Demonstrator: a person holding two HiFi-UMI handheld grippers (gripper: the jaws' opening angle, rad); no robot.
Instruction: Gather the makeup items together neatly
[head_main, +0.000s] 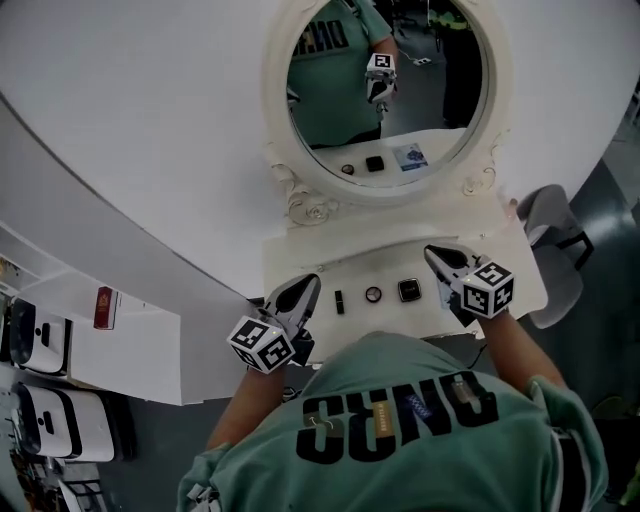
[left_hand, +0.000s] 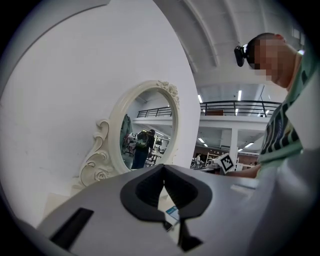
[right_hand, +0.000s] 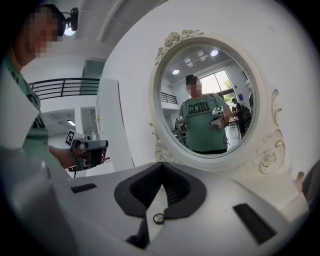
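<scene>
Now left hand-held gripper and right hand-held gripper hang closed.

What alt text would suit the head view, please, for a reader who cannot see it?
A person in a green shirt holds the left gripper and right gripper over a white vanity table, three small makeup items lined up between them below a round mirror.

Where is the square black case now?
Head view: the square black case sits on the vanity top below the mirror, between the round item on its left and the right gripper.
</scene>
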